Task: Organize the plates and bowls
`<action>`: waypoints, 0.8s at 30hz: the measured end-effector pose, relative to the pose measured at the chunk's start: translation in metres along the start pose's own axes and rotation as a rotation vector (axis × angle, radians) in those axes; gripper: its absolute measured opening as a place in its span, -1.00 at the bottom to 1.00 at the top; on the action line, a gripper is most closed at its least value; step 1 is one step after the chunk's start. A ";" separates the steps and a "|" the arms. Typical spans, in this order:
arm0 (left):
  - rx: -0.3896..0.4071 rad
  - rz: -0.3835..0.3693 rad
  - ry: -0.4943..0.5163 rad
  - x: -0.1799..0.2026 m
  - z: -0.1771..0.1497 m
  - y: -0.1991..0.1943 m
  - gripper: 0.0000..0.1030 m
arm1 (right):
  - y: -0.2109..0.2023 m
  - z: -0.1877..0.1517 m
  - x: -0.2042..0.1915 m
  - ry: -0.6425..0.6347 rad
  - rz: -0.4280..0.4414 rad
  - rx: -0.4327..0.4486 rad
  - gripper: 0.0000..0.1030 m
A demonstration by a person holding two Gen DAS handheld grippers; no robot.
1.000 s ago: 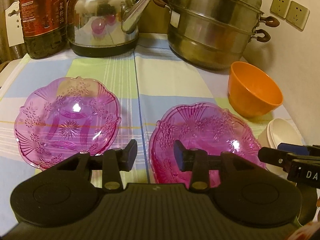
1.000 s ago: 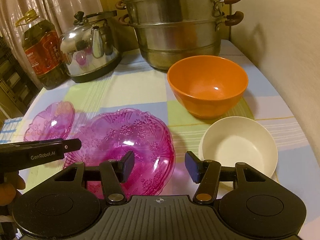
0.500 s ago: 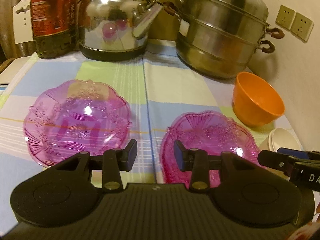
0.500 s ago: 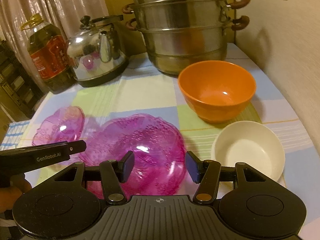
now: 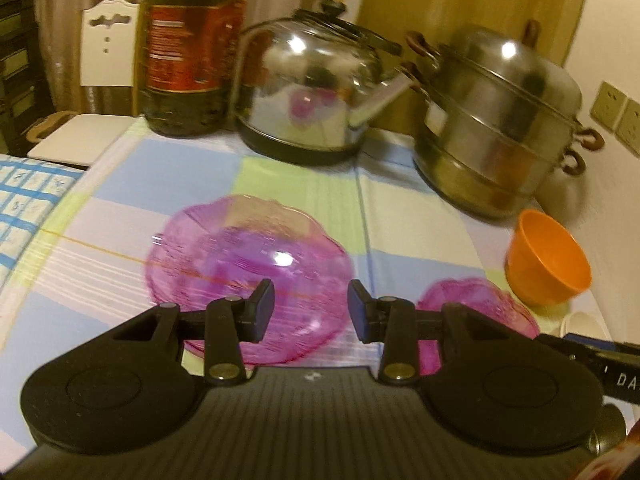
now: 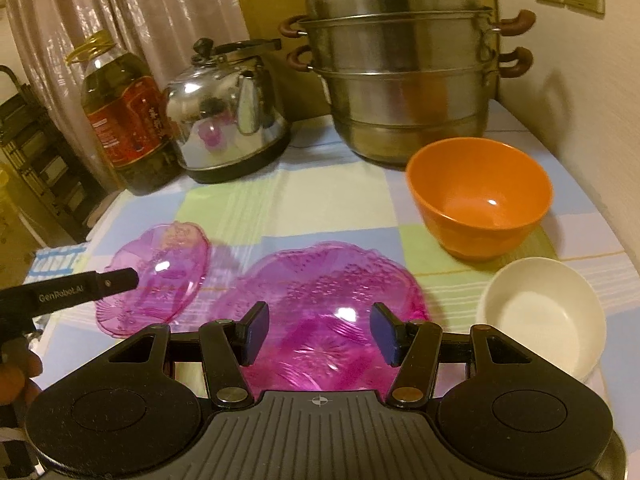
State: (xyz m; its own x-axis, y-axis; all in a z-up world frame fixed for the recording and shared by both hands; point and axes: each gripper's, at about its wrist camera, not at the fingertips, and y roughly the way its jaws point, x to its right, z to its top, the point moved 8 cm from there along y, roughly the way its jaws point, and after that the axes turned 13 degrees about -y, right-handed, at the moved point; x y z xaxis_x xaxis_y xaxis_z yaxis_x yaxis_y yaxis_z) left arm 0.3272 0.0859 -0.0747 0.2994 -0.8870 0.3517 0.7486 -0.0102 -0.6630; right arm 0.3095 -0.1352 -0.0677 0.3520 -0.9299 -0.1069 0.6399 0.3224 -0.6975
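Two pink patterned glass plates lie side by side on the checked tablecloth. My left gripper (image 5: 311, 310) hovers above the near edge of the left plate (image 5: 248, 264), open with nothing between its fingers. The right plate (image 5: 476, 304) lies lower right of it. My right gripper (image 6: 318, 334) hangs over the near part of the right plate (image 6: 332, 280), open and holding nothing. An orange bowl (image 6: 480, 200) stands behind a white bowl (image 6: 544, 316) on the right. The left plate (image 6: 160, 276) shows partly behind the left gripper's black body (image 6: 68, 288).
A steel kettle (image 5: 316, 92), a tall steamer pot (image 6: 404, 84) and an oil bottle (image 6: 124, 116) line the table's back. The wall (image 6: 592, 120) runs close along the right side. A blue checked cloth (image 5: 28, 204) and a white chair (image 5: 108, 44) are at the left.
My left gripper has swung left and drawn back, so the left plate now sits between its fingers. The right gripper has backed off slightly. Both jaws keep the same gap.
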 end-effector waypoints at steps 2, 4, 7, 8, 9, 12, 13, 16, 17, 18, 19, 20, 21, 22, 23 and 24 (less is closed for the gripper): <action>0.010 0.011 -0.016 -0.010 0.006 -0.003 -0.30 | 0.001 0.003 -0.009 -0.011 0.014 0.005 0.09; 0.016 0.022 -0.029 -0.020 0.010 -0.004 -0.30 | 0.002 0.005 -0.019 -0.022 0.031 0.011 0.09; 0.025 0.044 -0.051 -0.038 0.017 -0.007 -0.30 | 0.006 0.010 -0.030 -0.040 0.045 0.015 0.09; 0.026 0.051 -0.056 -0.043 0.018 -0.007 -0.30 | 0.008 0.012 -0.034 -0.044 0.051 0.018 0.09; 0.027 0.057 -0.063 -0.049 0.021 -0.007 -0.30 | 0.010 0.014 -0.037 -0.048 0.054 0.021 0.09; 0.029 0.073 -0.071 -0.062 0.025 -0.007 -0.30 | 0.018 0.021 -0.045 -0.050 0.062 0.026 0.09; 0.027 0.076 -0.076 -0.065 0.026 -0.006 -0.30 | 0.022 0.023 -0.048 -0.050 0.069 0.027 0.09; 0.016 0.080 -0.086 -0.075 0.028 -0.003 -0.30 | 0.030 0.029 -0.060 -0.058 0.087 0.032 0.09; 0.012 0.082 -0.091 -0.077 0.028 -0.001 -0.30 | 0.033 0.032 -0.065 -0.063 0.094 0.033 0.09; 0.008 0.085 -0.096 -0.080 0.028 0.000 -0.30 | 0.036 0.033 -0.068 -0.068 0.098 0.033 0.09; 0.004 0.087 -0.099 -0.082 0.028 0.001 -0.30 | 0.040 0.035 -0.073 -0.076 0.104 0.035 0.09; 0.001 0.088 -0.103 -0.085 0.029 0.002 -0.30 | 0.044 0.036 -0.077 -0.082 0.108 0.033 0.09; -0.001 0.087 -0.105 -0.087 0.029 0.003 -0.30 | 0.049 0.038 -0.080 -0.087 0.110 0.030 0.09; -0.004 0.088 -0.107 -0.088 0.030 0.005 -0.30 | 0.054 0.038 -0.083 -0.089 0.113 0.025 0.09; -0.008 0.089 -0.109 -0.090 0.030 0.006 -0.30 | 0.058 0.039 -0.085 -0.089 0.118 0.019 0.09; -0.013 0.089 -0.112 -0.091 0.030 0.008 -0.30 | 0.061 0.040 -0.088 -0.090 0.123 0.015 0.09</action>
State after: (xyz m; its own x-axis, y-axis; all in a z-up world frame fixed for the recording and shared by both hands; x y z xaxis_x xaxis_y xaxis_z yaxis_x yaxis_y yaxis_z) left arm 0.3237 0.1806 -0.0927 0.4293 -0.8274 0.3621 0.7083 0.0597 -0.7034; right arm 0.3450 -0.0265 -0.0728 0.4872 -0.8641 -0.1264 0.5982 0.4357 -0.6726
